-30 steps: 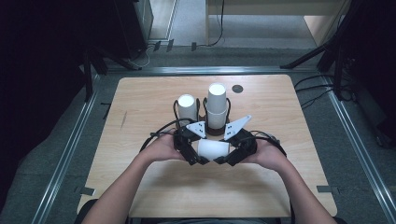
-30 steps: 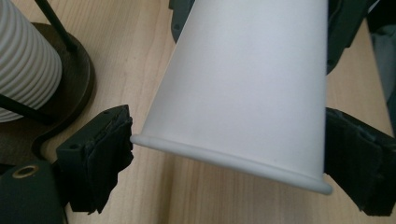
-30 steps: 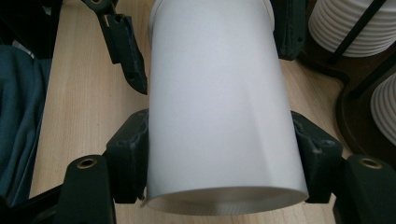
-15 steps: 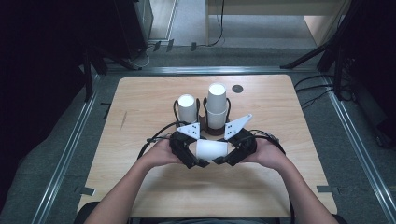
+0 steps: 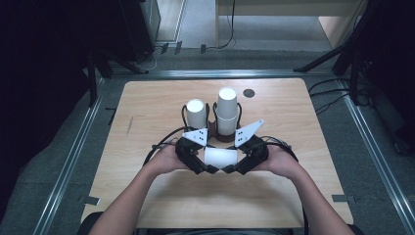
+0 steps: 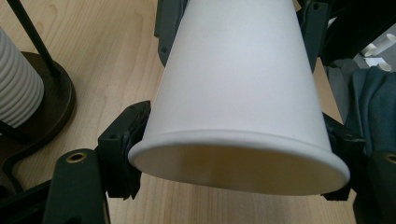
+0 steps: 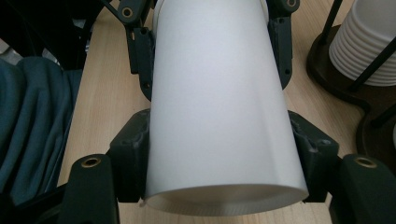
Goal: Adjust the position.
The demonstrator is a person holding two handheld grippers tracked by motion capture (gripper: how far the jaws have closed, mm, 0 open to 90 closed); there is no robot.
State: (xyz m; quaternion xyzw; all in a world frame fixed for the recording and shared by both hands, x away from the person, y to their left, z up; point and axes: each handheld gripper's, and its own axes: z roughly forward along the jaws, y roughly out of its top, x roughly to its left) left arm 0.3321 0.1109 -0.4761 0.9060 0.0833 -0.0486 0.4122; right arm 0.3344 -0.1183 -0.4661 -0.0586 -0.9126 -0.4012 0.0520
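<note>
Pale wooden table (image 5: 147,107) stands on grey floor (image 5: 58,147) between metal rails (image 5: 68,166).

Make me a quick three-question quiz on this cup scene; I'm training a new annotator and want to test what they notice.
1. True or false: the white paper cup lies on its side between the left gripper and the right gripper.
2. How many cup stacks stand in the dark wire holder behind the grippers? A) one B) two C) three
3. Fill in: in the left gripper view, the end of the cup nearest the camera is its rolled ____.

Key
1. True; both grippers clamp it, one at each end.
2. B; a shorter stack on the left, a taller stack on the right.
3. Rim, the wide open end.
</note>
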